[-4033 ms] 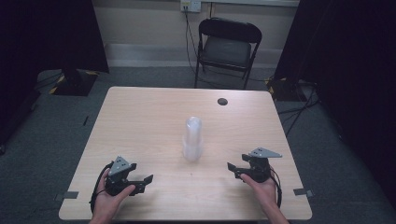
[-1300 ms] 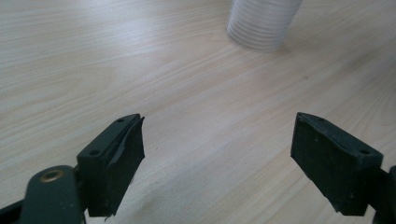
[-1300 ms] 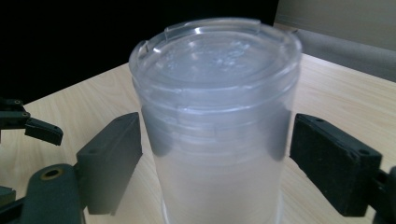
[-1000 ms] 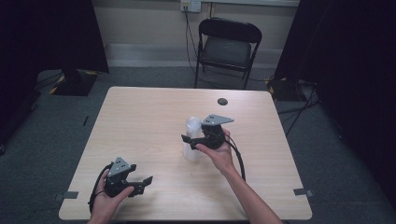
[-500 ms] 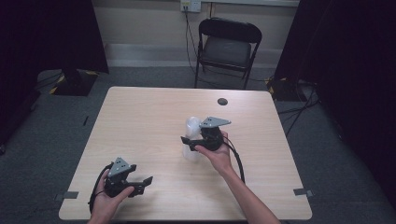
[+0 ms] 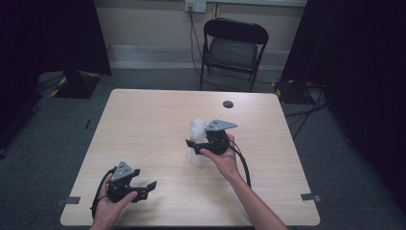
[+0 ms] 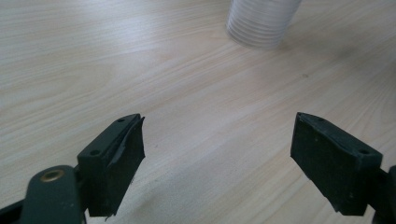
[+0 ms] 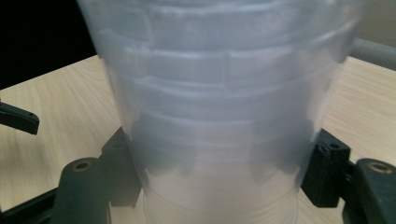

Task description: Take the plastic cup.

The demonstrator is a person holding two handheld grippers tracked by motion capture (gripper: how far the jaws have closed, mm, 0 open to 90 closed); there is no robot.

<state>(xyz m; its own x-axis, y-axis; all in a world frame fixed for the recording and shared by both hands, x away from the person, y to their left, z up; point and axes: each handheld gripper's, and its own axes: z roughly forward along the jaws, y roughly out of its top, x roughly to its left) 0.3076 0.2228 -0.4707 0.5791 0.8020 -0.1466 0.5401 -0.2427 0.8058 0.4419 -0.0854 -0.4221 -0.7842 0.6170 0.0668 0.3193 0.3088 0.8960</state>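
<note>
In the high view the right gripper (image 6: 197, 145) sits near the middle of the counter (image 6: 143, 124), held by the right hand (image 6: 221, 155) with the forearm stretching diagonally up from the bottom edge toward the centre. The grey three-cornered plate lies roughly level on top, and the black cable loops back along the wrist. Its jaws point toward the left side of the counter and stand on either side of the stack of clear plastic cups (image 6: 197, 139), which stands upright near the middle of the counter. In the right gripper view the stack of cups (image 8: 219, 107) rises between the two black jaws, each pad close against the lower wall of the stack; whether they press it firmly or merely touch cannot be told.

The left gripper (image 6: 146, 188) rests low at the near left corner of the counter, cradled in the left hand (image 6: 111, 206), well apart from the cups. Its jaws point right and stand wide apart on nothing. The left gripper view looks along bare wood to the base of the stack (image 7: 261, 21) farther off.
</note>
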